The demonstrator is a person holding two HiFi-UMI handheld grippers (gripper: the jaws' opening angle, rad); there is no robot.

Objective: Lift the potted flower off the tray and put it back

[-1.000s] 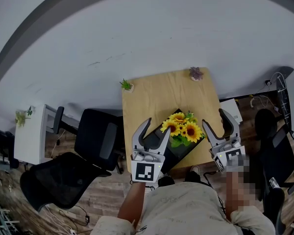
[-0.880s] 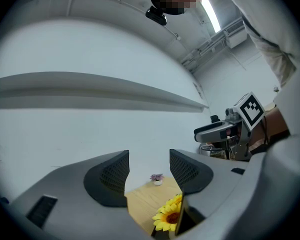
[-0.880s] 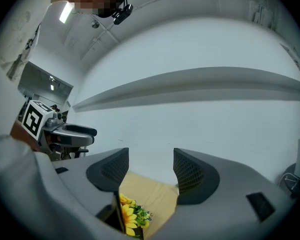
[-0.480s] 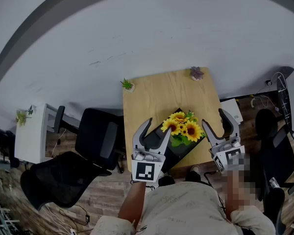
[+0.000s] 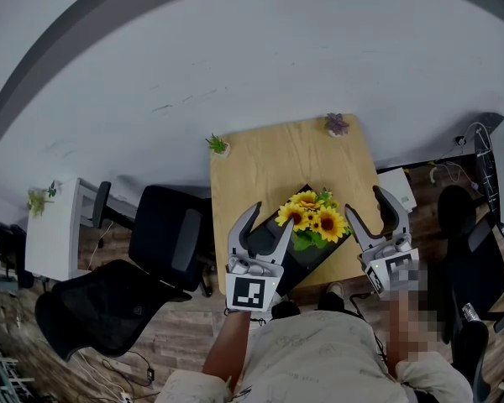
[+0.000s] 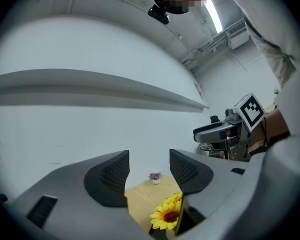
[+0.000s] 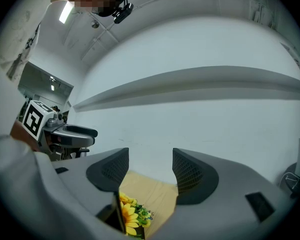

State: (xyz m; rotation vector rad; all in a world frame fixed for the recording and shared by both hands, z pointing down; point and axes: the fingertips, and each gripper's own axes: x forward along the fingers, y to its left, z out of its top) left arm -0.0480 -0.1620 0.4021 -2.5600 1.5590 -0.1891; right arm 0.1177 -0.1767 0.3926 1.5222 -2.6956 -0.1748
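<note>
— What has shifted over the last second?

— Hardly anything. The table point(image 5: 260, 162) and the black tray point(image 5: 307, 263) at its near edge lie as they did. The potted flower point(image 5: 315, 219) stands on that tray just as before, and its blooms hide the pot from above.

— And the claws?

— The left claw point(image 5: 270, 217) hangs in the same spot at the flower's left. The right claw point(image 5: 365, 201) has crept a touch inward on the flower's right. Both are spread wide and grasp nothing. Each one's own view shows only table and blooms low between its jaws.

— So what does that mean for the job?

— By my reading, the lift has not begun. The claws flank the flower from above and must come down to the pot before they can close.

— Anything else disturbed?

— No. The small green plant point(image 5: 218, 146) and the purple plant point(image 5: 336, 125) sit unmoved at the table's far edge.
</note>
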